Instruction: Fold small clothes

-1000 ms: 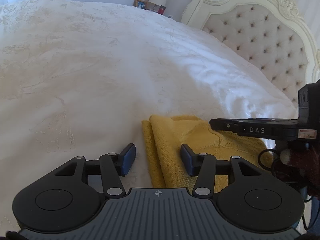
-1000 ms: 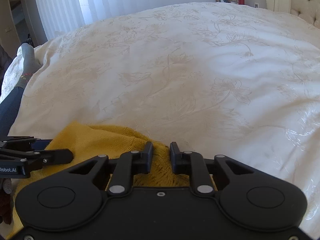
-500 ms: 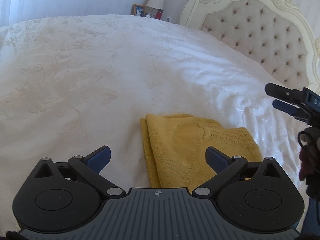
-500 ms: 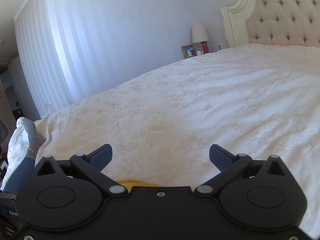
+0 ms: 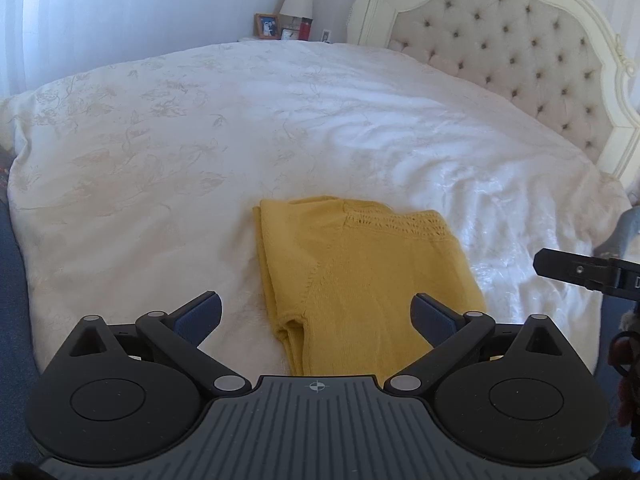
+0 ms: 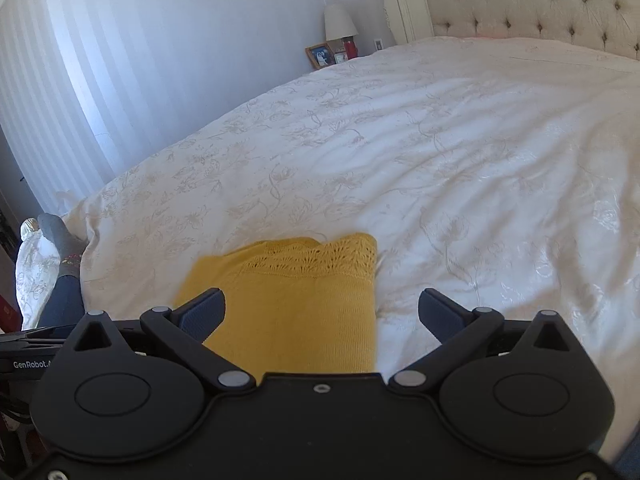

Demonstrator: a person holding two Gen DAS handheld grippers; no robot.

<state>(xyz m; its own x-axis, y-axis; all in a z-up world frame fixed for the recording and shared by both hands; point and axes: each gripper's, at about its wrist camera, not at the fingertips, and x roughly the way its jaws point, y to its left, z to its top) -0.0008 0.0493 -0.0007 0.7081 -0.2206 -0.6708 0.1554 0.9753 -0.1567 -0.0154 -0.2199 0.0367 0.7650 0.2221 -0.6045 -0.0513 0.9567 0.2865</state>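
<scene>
Both grippers have backed off the sweater since a second ago: back then the right one was nearly closed over the knit and the left was half closed beside the fold; now both sit higher and further out, fingers wide.

Left gripper (image 5: 316,314): jaws spread wide, gripping nothing, hovering above the near end of the sweater (image 5: 360,276). Right gripper (image 6: 320,312): same, jaws spread, nothing between them, sweater (image 6: 304,300) below and slightly left of centre.

Sweater: mustard-yellow knit, folded into a rough rectangle. Lies flat on the bedspread (image 5: 160,160) near the bed's near edge, free of both tools. Left long edge shows stacked layers, so at least two thicknesses. Openwork lace band runs across the far end. Diagonal seam visible on the top layer in the left view. Small bunched bit at the near left corner, looks like a cuff or hem, can't tell which.

Bedspread is white with a pale floral pattern, wrinkled to the right of the sweater. Tufted headboard (image 5: 520,64) on the far right. Lamp (image 5: 296,2) and picture frame (image 5: 267,26) on the far side of the bed. No containers in view.
</scene>
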